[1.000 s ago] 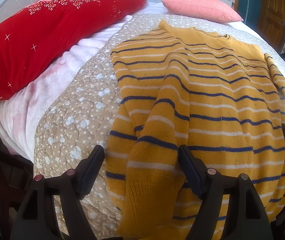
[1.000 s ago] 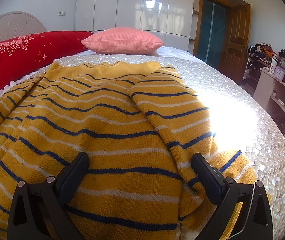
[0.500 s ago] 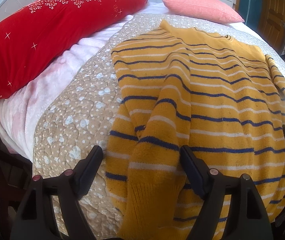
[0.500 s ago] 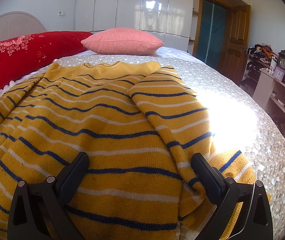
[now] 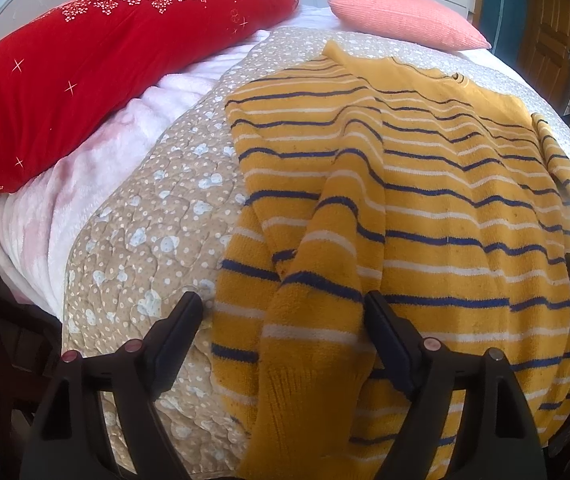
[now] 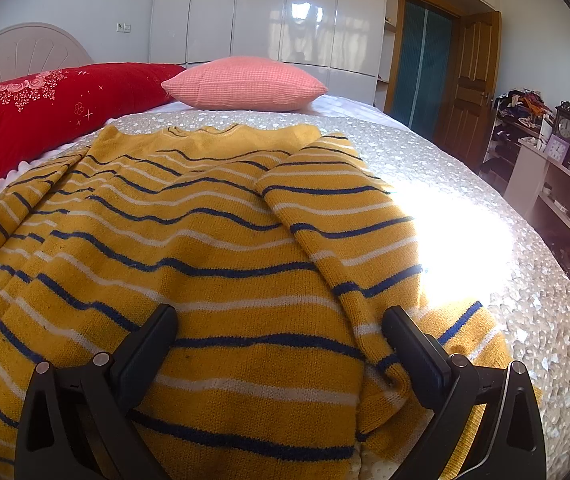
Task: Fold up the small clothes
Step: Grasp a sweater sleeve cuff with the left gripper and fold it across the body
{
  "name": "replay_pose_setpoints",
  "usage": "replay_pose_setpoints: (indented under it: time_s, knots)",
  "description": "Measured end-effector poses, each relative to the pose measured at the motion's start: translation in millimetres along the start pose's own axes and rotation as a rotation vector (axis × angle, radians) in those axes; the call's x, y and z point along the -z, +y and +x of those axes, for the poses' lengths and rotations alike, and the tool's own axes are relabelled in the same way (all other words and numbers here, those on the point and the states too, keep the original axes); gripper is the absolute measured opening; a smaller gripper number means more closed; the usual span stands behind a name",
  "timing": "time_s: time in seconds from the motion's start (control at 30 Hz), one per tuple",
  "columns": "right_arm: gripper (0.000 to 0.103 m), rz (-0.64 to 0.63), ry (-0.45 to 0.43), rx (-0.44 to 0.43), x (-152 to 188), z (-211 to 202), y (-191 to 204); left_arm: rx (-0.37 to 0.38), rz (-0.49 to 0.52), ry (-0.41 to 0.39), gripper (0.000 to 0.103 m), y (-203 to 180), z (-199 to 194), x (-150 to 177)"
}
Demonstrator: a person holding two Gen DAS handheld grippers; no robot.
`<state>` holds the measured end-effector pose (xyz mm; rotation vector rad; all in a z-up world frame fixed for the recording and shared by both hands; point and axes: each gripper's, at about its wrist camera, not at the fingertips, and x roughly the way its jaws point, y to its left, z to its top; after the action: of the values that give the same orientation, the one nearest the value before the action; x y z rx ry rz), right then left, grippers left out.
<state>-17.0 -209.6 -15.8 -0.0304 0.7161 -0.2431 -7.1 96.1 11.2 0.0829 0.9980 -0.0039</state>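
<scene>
A yellow sweater (image 5: 425,200) (image 6: 205,248) with blue and white stripes lies flat on the quilted bed cover, both sleeves folded in over the body. My left gripper (image 5: 283,312) hovers over the left folded sleeve near the hem, its jaws opening and its pads apart from the cloth. Over the hem on the other side, my right gripper (image 6: 279,328) stands wide open beside the right folded sleeve (image 6: 349,224), with nothing pinched. A black tip of the right gripper shows at the right edge of the left wrist view.
A long red pillow (image 5: 97,60) (image 6: 45,116) and a pink cushion (image 5: 409,20) (image 6: 245,84) lie at the head of the bed. A pink blanket (image 5: 85,184) lies left of the beige quilt (image 5: 145,240). White wardrobes, a wooden door (image 6: 473,80) and cluttered shelves (image 6: 549,160) stand beyond.
The left gripper's jaws have spread a little wider over the folded sleeve. The sweater and the right gripper have not moved.
</scene>
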Motion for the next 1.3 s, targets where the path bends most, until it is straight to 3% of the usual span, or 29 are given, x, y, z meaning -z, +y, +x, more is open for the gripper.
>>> replay_pose_setpoints:
  time_s: [0.37,0.4,0.47,0.53,0.6,0.7,0.77,0.9,1.0,1.13,1.27,1.3]
  knots:
    - [0.103,-0.001,0.0,0.002,0,-1,-3,0.026,-0.034,0.003,0.081,4,-1,0]
    - [0.103,-0.001,0.0,0.002,0,0,-3,0.038,-0.033,-0.002,0.077,4,-3,1]
    - [0.103,0.003,-0.003,0.002,0,0,-2,0.08,-0.025,-0.018,0.042,4,-7,1]
    - [0.103,0.003,-0.002,0.004,0,0,-1,0.098,-0.019,-0.04,0.026,2,-14,1]
    - [0.103,0.0,0.002,0.008,0,1,0,0.103,-0.03,-0.07,0.02,7,-22,-1]
    - [0.103,-0.006,0.012,0.015,0,2,1,0.155,-0.14,-0.08,0.017,38,-27,-10]
    - [0.103,-0.007,0.015,0.016,-1,2,1,0.115,-0.234,-0.093,0.017,73,-26,-18]
    - [0.103,-0.007,0.028,0.013,0,3,2,-0.04,-0.41,-0.084,0.017,145,-18,-30]
    - [0.103,-0.008,0.037,0.013,-1,3,3,-0.084,-0.481,-0.092,0.018,181,-25,-31]
    - [0.103,-0.008,0.03,0.015,0,3,2,-0.082,-0.457,-0.152,0.042,180,-46,-17]
    - [0.101,-0.003,0.062,-0.015,-4,2,-1,-0.007,-0.375,-0.165,0.05,150,-58,-10]
    - [0.096,0.015,0.085,-0.047,-9,-2,-6,0.015,-0.342,-0.17,0.052,139,-63,-7]
